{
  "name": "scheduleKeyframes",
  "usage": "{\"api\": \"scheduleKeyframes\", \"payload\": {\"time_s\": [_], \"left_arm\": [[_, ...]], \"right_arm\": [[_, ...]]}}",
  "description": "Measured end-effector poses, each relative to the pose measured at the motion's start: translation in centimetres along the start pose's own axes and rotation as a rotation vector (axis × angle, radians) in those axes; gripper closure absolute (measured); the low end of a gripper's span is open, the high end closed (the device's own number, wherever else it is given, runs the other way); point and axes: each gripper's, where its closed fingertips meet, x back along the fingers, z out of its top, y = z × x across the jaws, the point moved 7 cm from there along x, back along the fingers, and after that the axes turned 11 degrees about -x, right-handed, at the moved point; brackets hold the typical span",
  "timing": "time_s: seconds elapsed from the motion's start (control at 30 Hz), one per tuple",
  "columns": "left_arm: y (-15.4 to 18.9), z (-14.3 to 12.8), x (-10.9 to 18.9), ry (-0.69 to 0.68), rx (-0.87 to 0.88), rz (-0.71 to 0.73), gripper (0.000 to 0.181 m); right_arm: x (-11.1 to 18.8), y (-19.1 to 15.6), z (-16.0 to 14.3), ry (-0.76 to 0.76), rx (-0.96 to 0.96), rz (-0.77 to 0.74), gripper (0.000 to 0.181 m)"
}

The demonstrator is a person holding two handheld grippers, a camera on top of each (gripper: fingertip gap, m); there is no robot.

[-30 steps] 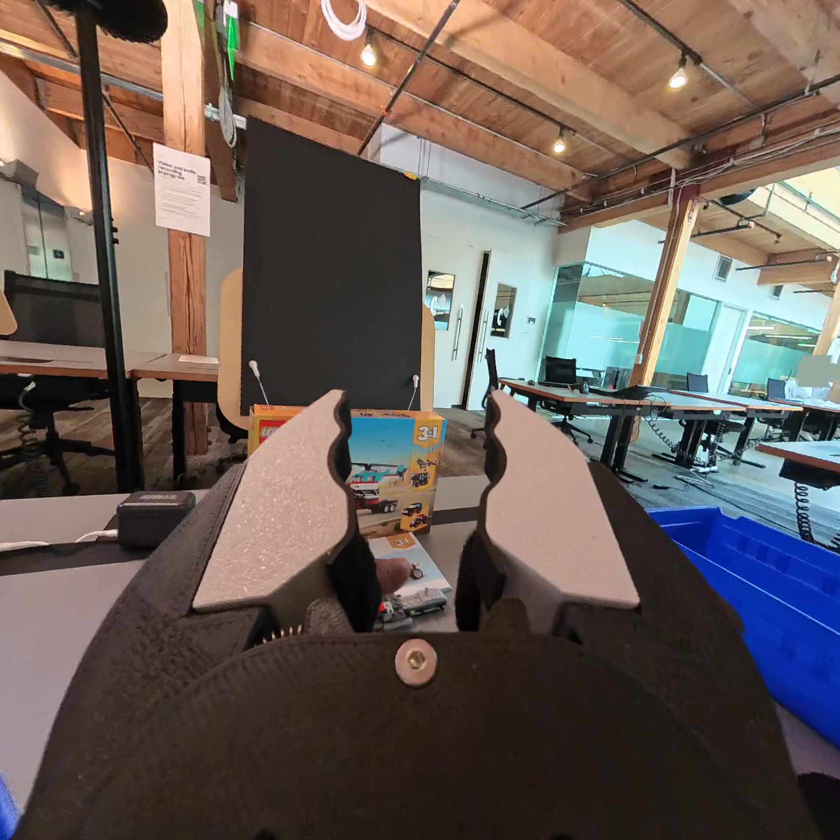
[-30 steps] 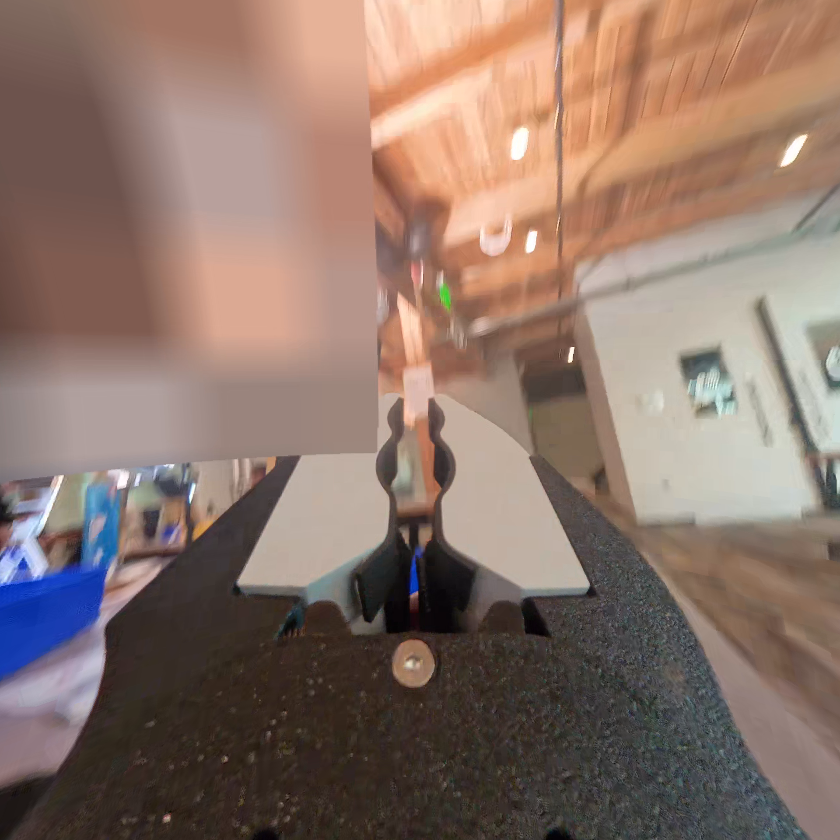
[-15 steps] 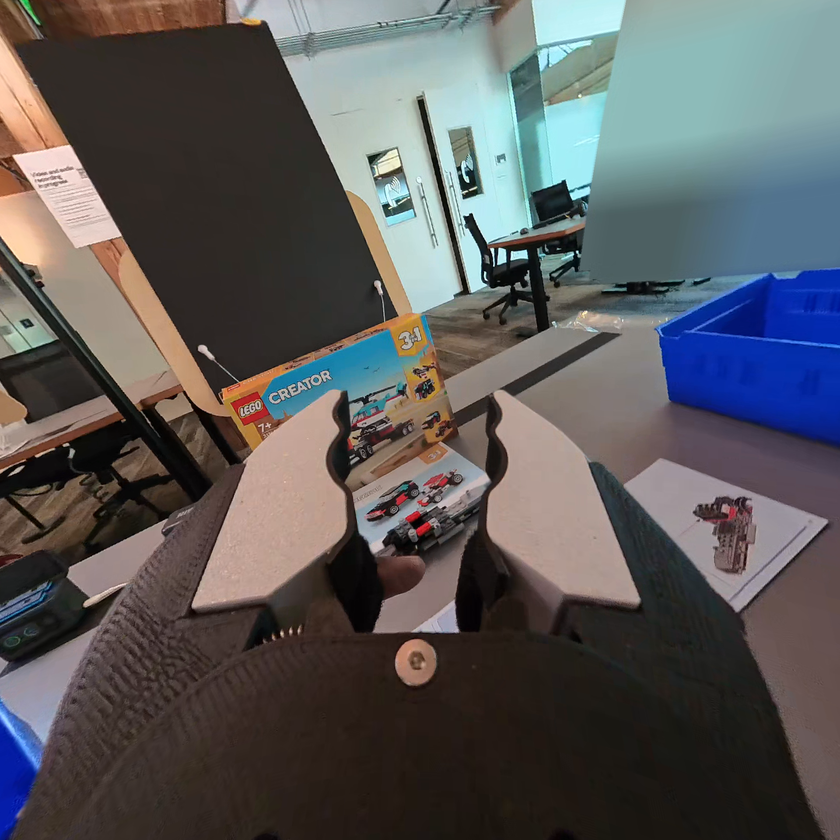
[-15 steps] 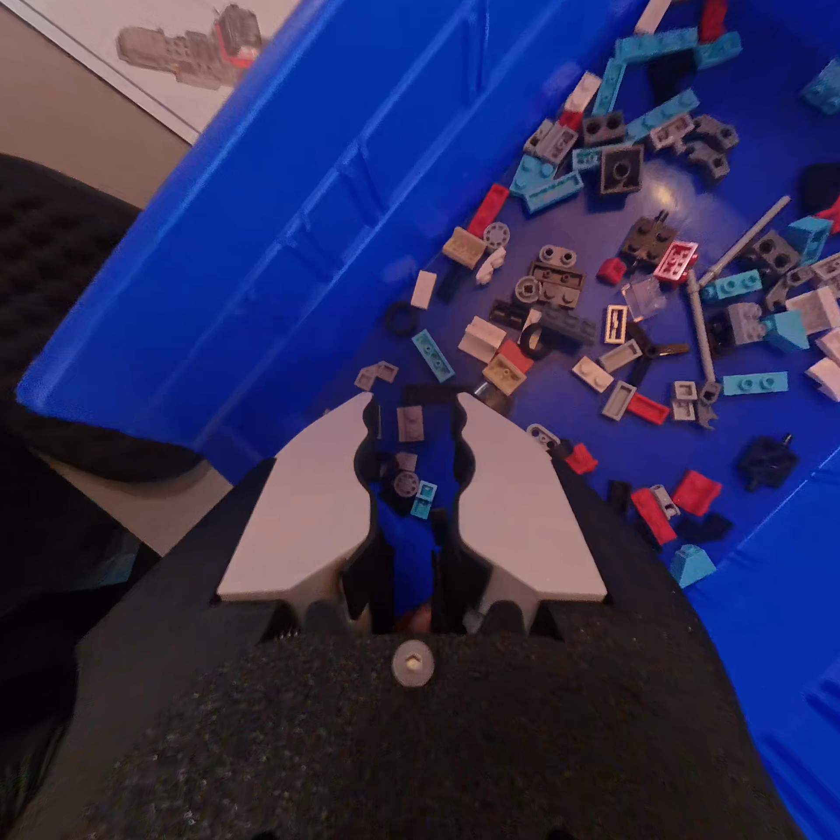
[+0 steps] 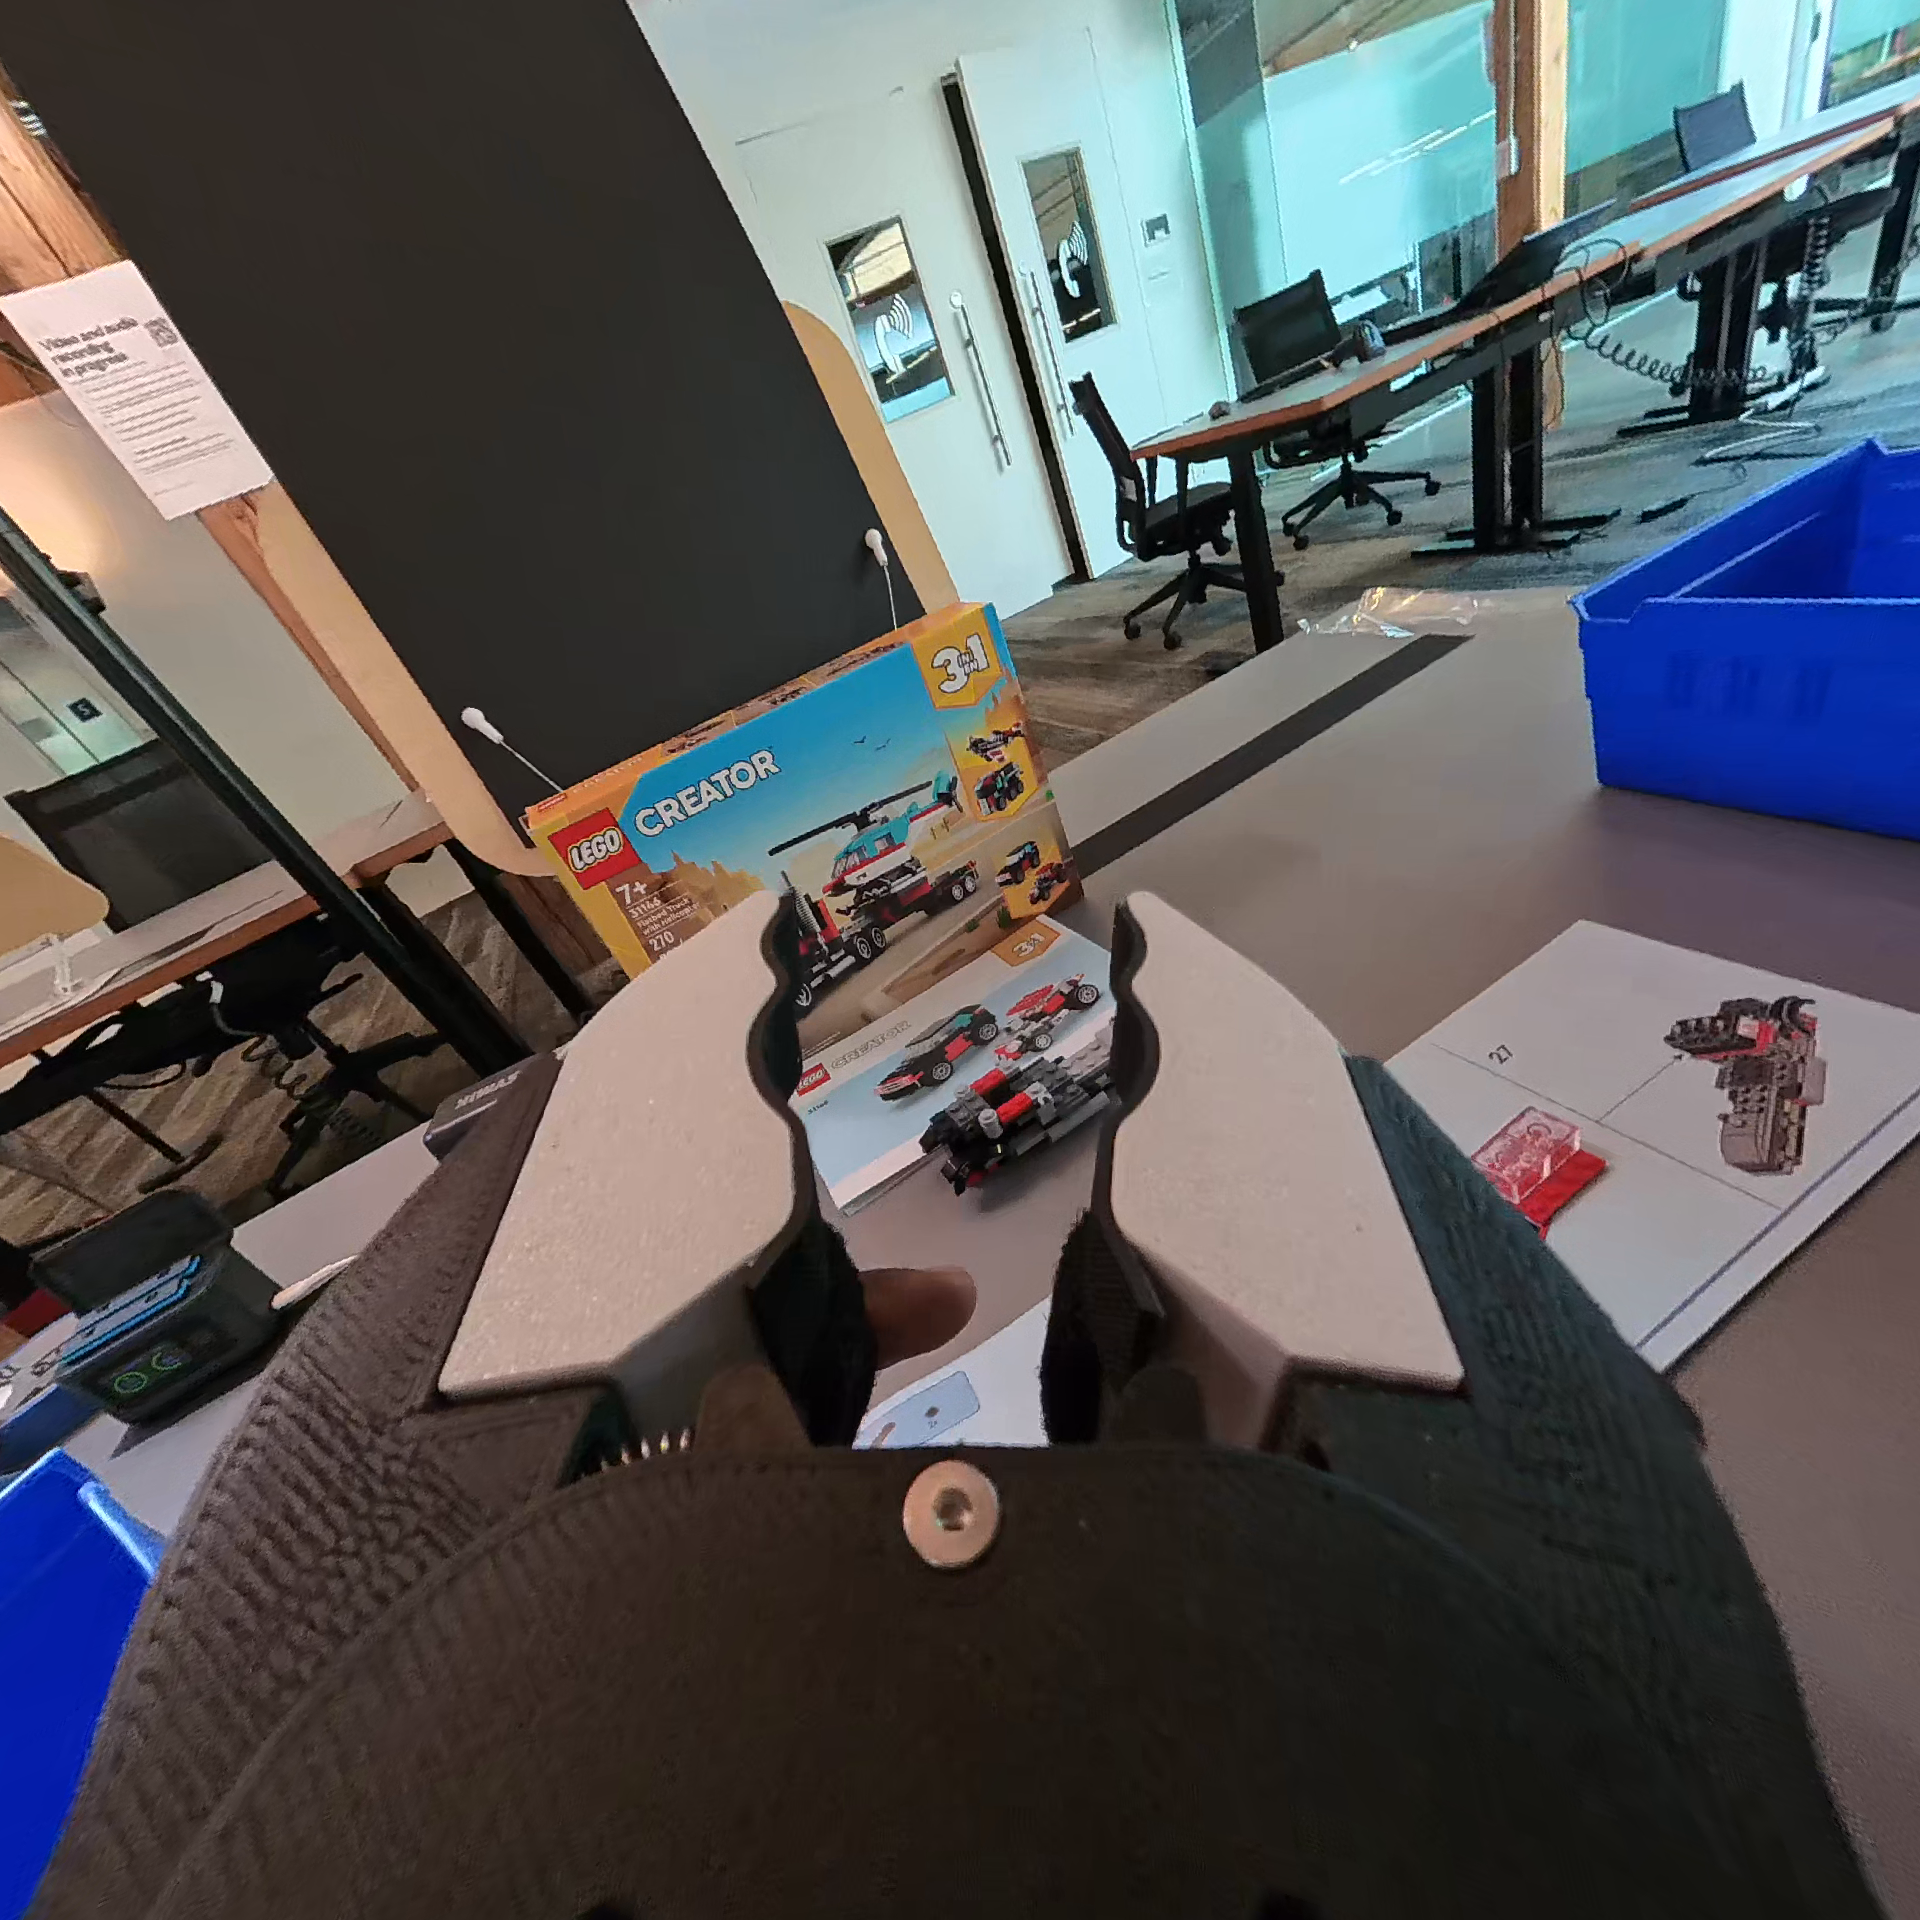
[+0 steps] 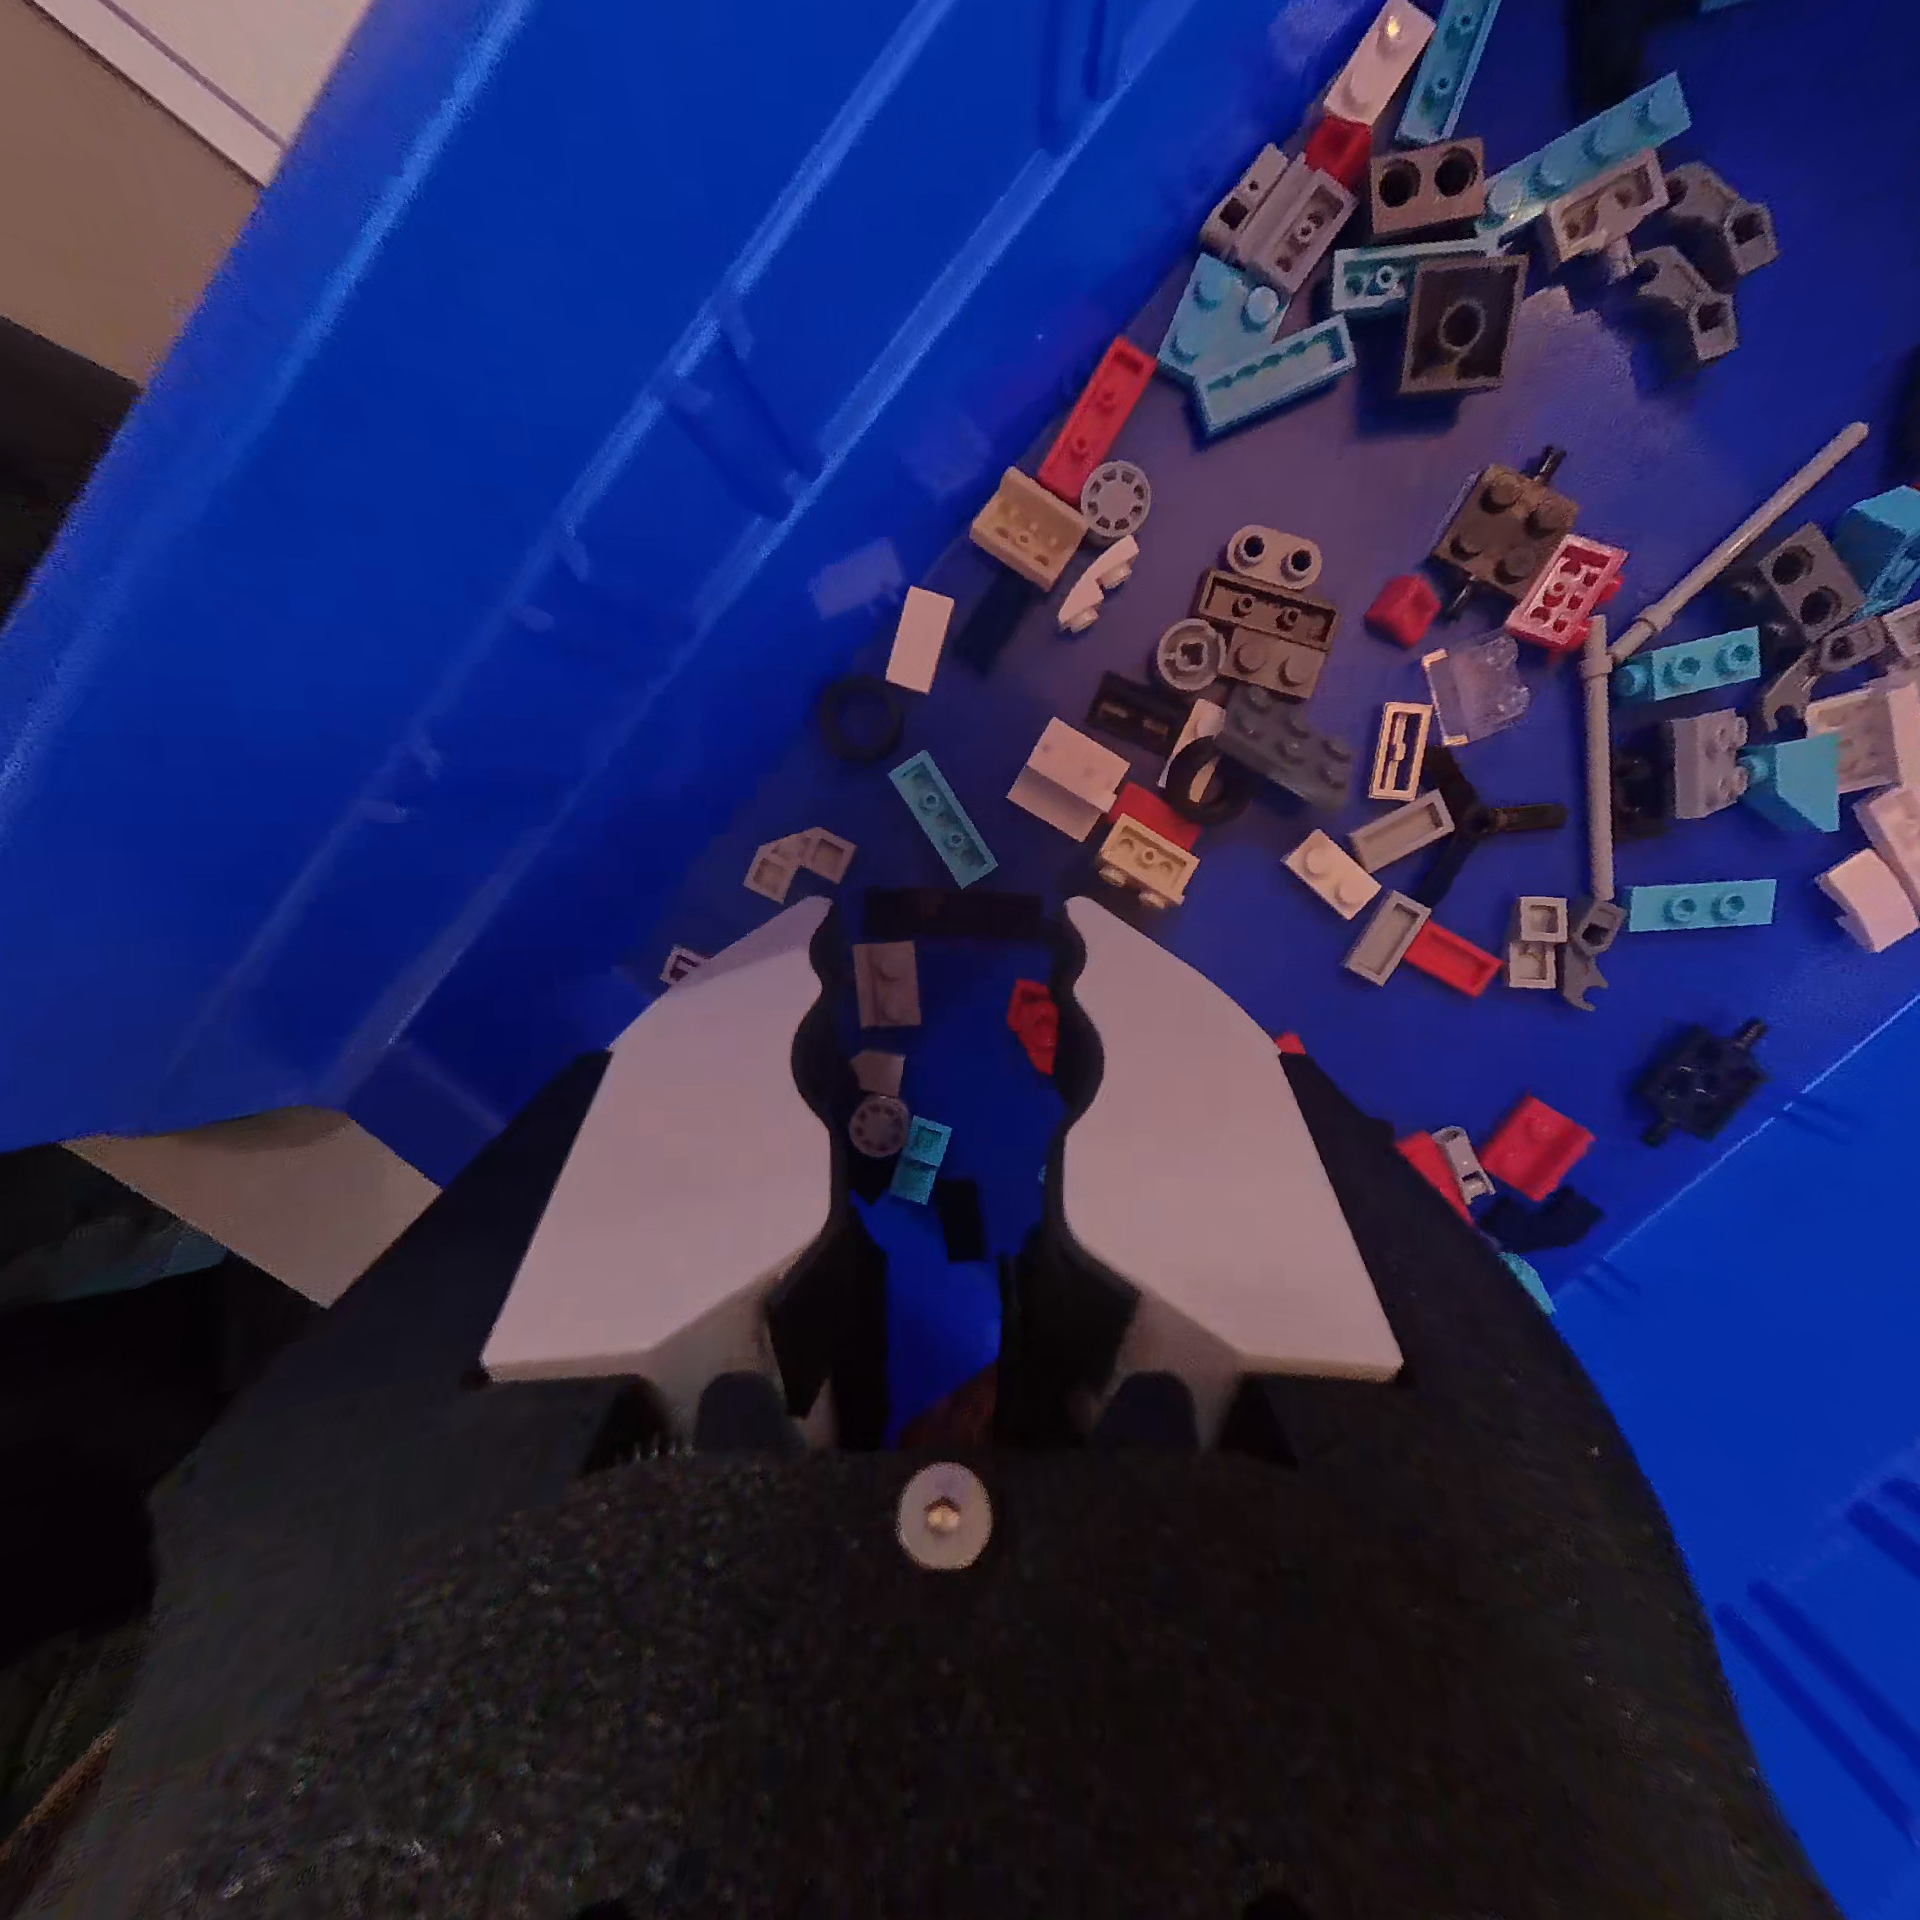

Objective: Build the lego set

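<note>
In the left wrist view the left gripper point(image 5: 945, 966) hovers level over the bench point(image 5: 1351, 862), jaws wide and empty, aimed at the half-built model point(image 5: 1023, 1117) at frame centre, probably to steady it. In the right wrist view the right gripper point(image 6: 948, 940) tilts down into the blue bin point(image 6: 520, 520), jaws apart and empty, over loose bricks point(image 6: 1278, 665) at upper right.
</note>
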Motion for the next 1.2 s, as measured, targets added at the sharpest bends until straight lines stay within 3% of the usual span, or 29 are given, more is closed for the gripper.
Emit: {"api": "scheduleKeyframes", "payload": {"time_s": [0.2,0.37,0.63,0.97,1.1,1.2], "left_arm": [[0.3,-0.5,0.1,-0.016,-0.037,-0.017,0.124],[0.0,-0.7,0.7,-0.011,-0.04,-0.017,0.124],[-0.5,-0.9,1.3,-0.013,-0.044,-0.003,0.124],[-0.2,-1.4,1.2,-0.027,-0.072,-0.016,0.124],[0.4,-1.2,1.3,-0.002,-0.074,-0.048,0.124],[1.0,-0.9,1.3,0.038,-0.042,-0.085,0.124]], "right_arm": [[0.1,-0.7,0.3,-0.034,0.102,-0.08,0.14],[0.6,-1.1,0.3,-0.005,0.072,-0.001,0.141],[-0.1,0.0,0.1,-0.057,0.032,-0.036,0.14],[-0.1,0.0,-0.1,-0.05,0.061,-0.04,0.153],[0.5,0.1,-0.2,0.002,0.075,-0.051,0.153],[2.9,-0.4,0.5,0.148,0.103,-0.068,0.153]]}}
